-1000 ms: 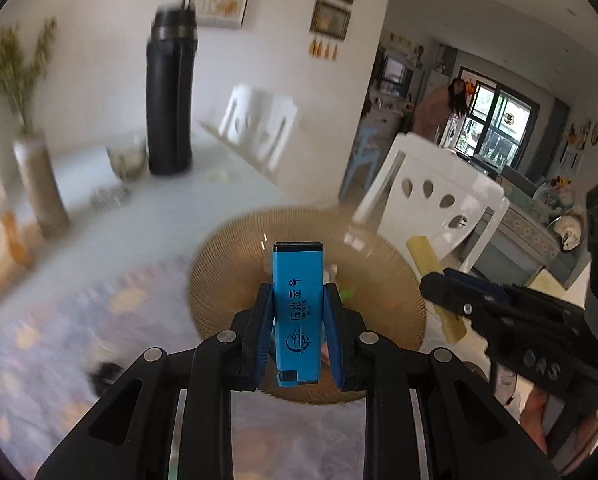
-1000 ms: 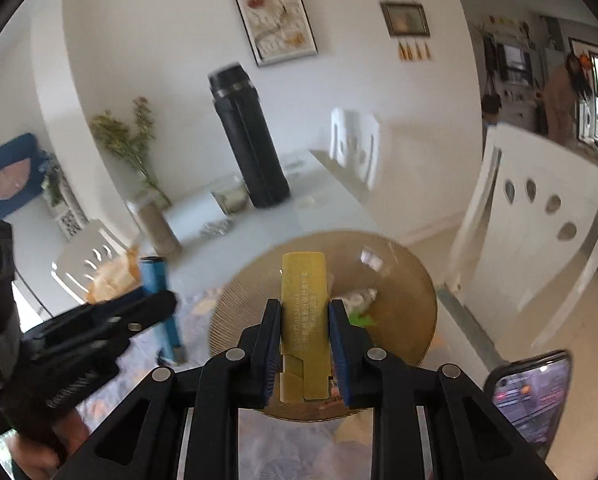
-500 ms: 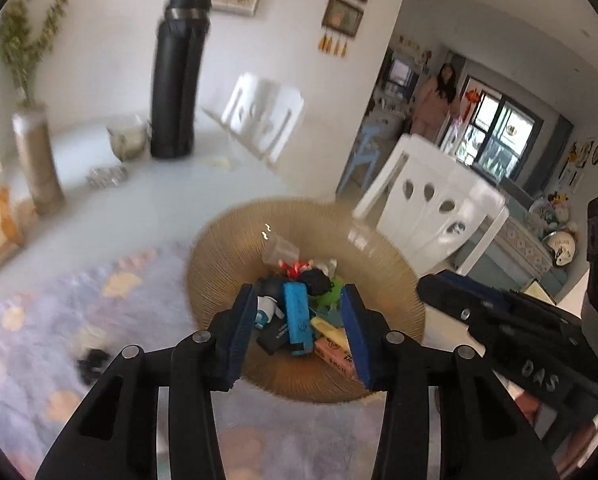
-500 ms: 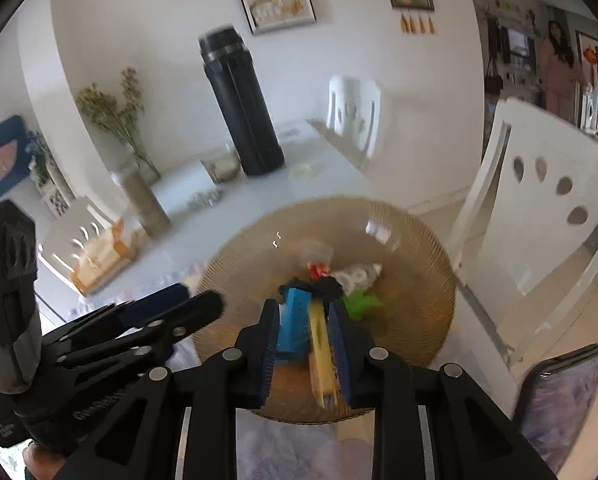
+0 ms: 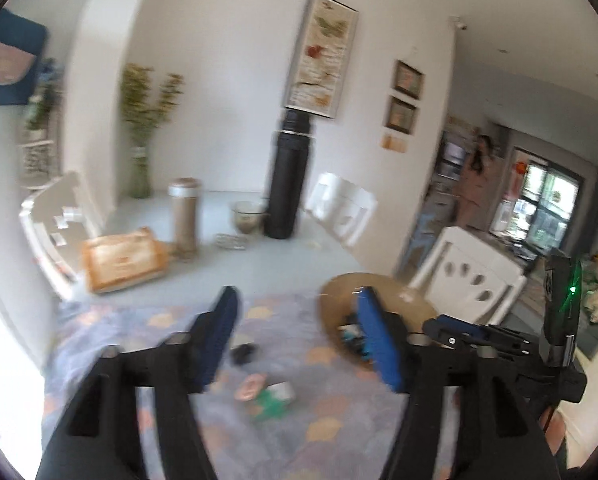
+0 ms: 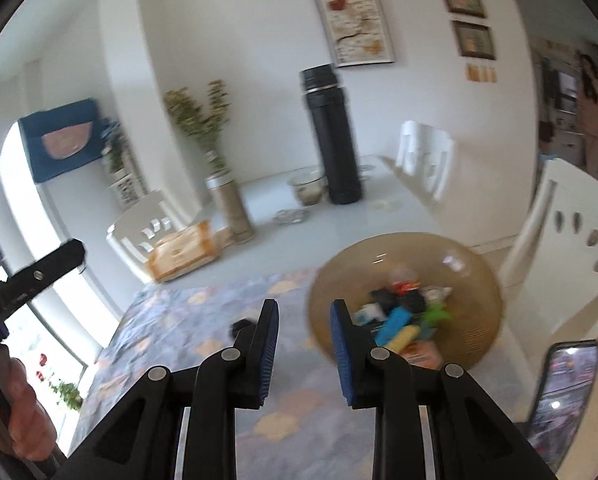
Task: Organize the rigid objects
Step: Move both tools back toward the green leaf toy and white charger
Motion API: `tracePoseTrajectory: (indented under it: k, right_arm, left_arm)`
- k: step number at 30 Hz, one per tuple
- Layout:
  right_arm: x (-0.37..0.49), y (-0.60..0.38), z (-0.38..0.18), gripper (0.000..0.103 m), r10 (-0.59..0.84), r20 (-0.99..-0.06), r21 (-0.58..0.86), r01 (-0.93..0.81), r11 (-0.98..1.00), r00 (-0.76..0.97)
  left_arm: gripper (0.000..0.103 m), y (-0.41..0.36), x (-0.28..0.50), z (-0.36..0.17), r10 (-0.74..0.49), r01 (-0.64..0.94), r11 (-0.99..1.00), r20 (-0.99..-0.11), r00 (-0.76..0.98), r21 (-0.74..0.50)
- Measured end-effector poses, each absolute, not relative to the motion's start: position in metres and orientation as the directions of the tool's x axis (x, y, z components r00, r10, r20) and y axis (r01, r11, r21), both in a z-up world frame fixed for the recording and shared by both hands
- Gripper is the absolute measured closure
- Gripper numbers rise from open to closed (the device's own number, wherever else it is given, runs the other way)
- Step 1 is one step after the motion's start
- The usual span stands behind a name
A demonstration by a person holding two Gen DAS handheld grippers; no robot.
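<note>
A woven brown bowl (image 6: pixel 475 276) at the table's right edge holds several small things, among them a blue bar (image 6: pixel 395 324) and a yellow bar (image 6: pixel 405 338). My right gripper (image 6: pixel 305 308) hangs left of the bowl over the patterned cloth, its pads a narrow gap apart with nothing between them. My left gripper (image 5: pixel 297 300) is opening, its jaws wide and empty, with the bowl (image 5: pixel 379 284) behind its right finger. On the cloth below it lie a small black thing (image 5: pixel 243 354), a pink piece (image 5: pixel 251 386) and a green and white piece (image 5: pixel 277 398). The view is blurred.
A tall black flask (image 5: pixel 289 184), a glass bowl (image 5: pixel 247 216), a tan canister (image 5: pixel 185 216) and an orange box (image 5: pixel 123 258) stand at the back of the table. White chairs (image 6: pixel 579 248) line the right side. A phone (image 6: pixel 563 392) shows at lower right. A person (image 5: pixel 475 184) stands far back.
Both grippers let go of their bars, the blue one and the yellow one, which now lie in the bowl. Both grippers swung left and up, away from the bowl; the left jaws spread wide.
</note>
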State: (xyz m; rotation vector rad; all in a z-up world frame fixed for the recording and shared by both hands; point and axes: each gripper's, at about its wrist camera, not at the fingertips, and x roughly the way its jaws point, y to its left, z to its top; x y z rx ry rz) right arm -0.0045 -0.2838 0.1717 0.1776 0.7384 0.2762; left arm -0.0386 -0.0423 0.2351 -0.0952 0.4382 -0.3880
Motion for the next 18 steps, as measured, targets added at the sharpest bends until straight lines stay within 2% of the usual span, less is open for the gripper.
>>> tracePoseTrajectory:
  k: [2,6,10,12,15,16,18]
  right_arm:
    - [-0.005,-0.266,0.156,0.077,0.340,-0.658,0.264,-0.217,0.940,0.672]
    - [0.000,-0.237,0.105,0.077,0.366,-0.703,0.272,-0.246,0.930,0.609]
    - [0.001,-0.219,0.045,0.077,0.466,-0.696,0.322,-0.342,0.883,0.547]
    - [0.003,-0.208,0.020,0.077,0.442,-0.740,0.300,-0.340,0.891,0.507]
    - [0.006,-0.199,0.009,0.076,0.417,-0.771,0.269,-0.348,0.898,0.482]
    - [0.006,-0.197,0.008,0.073,0.404,-0.774,0.252,-0.348,0.903,0.488]
    - [0.008,-0.196,0.003,0.046,0.386,-0.787,0.241,-0.336,0.910,0.481]
  left_arm:
    - [0.034,-0.028,-0.044,0.219,-0.335,0.296,0.942,-0.424,0.841,-0.157]
    - [0.034,-0.006,-0.032,0.150,-0.227,0.190,0.974,-0.505,0.833,-0.124]
    - [0.034,0.006,-0.011,0.077,-0.250,0.181,0.968,-0.596,0.763,-0.174]
    - [0.034,0.006,-0.004,0.052,-0.262,0.178,0.965,-0.631,0.730,-0.195]
    - [0.034,-0.004,-0.001,0.035,-0.228,0.172,0.974,-0.675,0.702,-0.150]
    - [0.034,-0.008,-0.001,0.036,-0.219,0.180,0.975,-0.674,0.705,-0.127]
    - [0.034,-0.016,-0.003,0.035,-0.199,0.191,0.978,-0.678,0.708,-0.088]
